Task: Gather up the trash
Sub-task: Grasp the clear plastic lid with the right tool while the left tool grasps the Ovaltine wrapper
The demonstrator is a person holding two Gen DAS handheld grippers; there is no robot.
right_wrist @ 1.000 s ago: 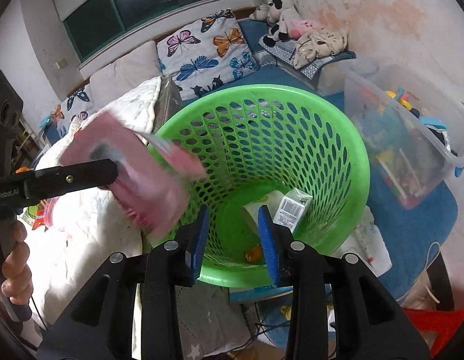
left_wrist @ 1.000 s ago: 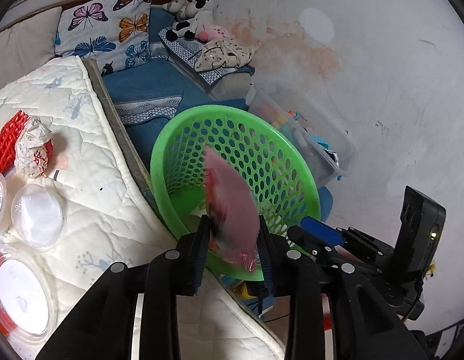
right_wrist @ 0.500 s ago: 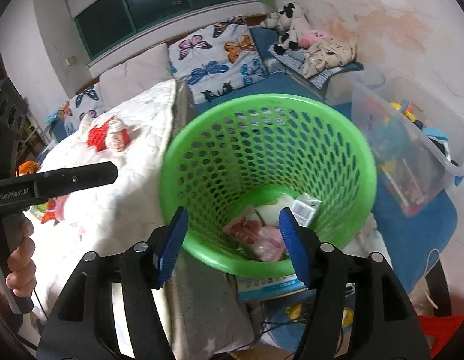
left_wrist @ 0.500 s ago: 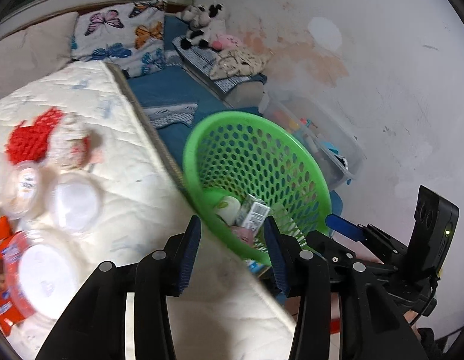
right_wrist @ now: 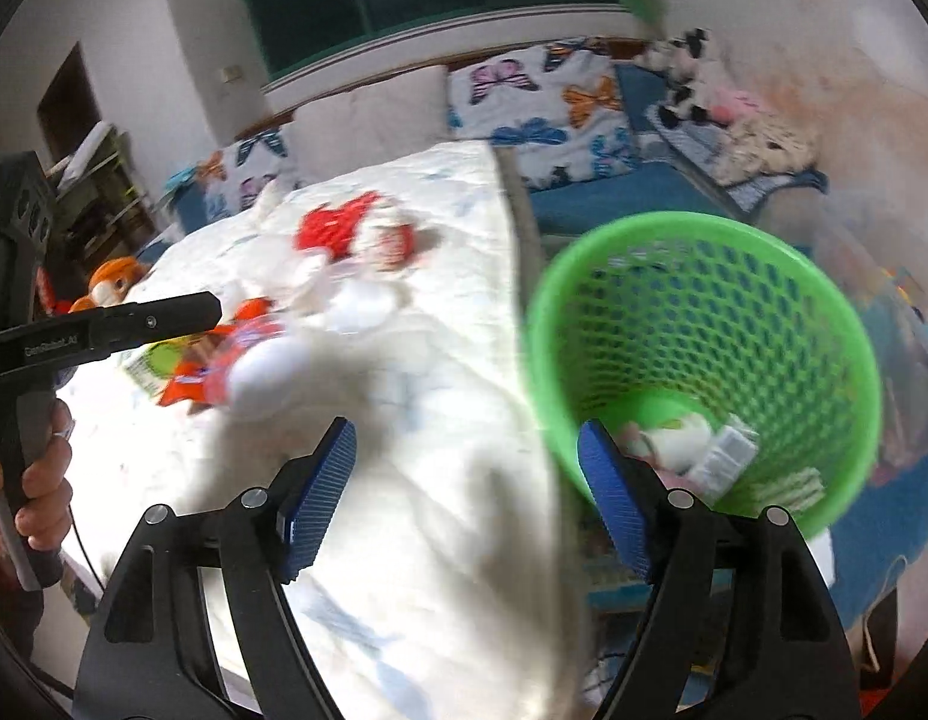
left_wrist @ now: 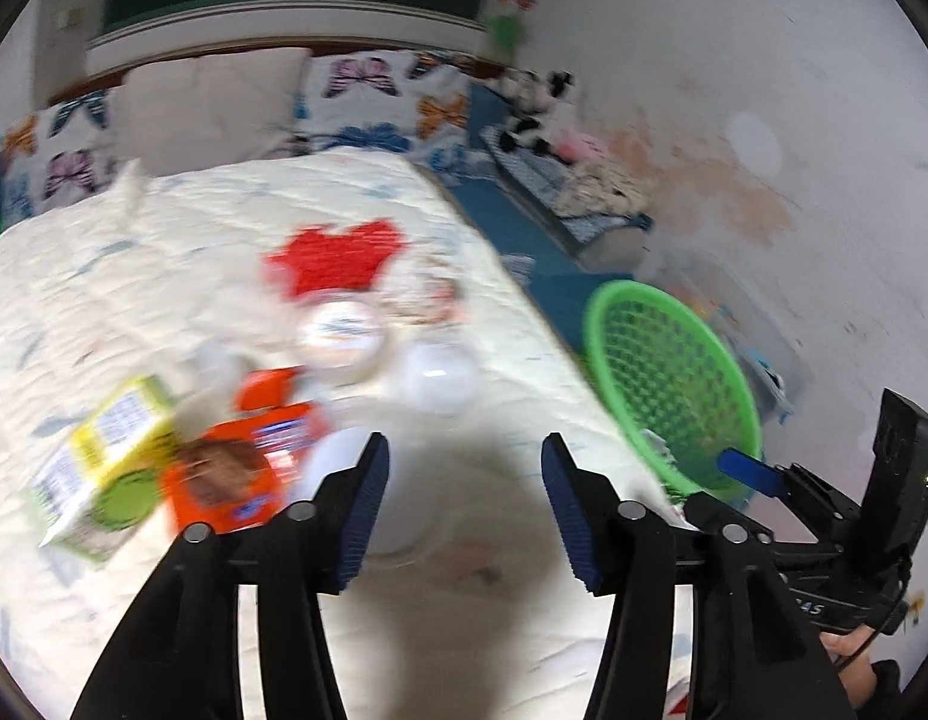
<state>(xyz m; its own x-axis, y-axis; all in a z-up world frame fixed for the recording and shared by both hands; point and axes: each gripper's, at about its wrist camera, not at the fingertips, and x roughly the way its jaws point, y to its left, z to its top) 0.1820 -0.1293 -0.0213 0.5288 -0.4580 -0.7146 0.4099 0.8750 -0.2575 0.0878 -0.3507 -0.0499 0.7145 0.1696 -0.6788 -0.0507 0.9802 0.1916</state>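
Both grippers, left (left_wrist: 461, 486) and right (right_wrist: 466, 480), had jaws spread and held nothing. One green perforated plastic basket (right_wrist: 703, 240) stood beside the white quilted bed (left_wrist: 164, 276).

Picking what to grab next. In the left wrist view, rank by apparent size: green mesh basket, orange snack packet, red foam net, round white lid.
1. Green mesh basket
2. Orange snack packet and red foam net: too alike, blurred
3. Round white lid
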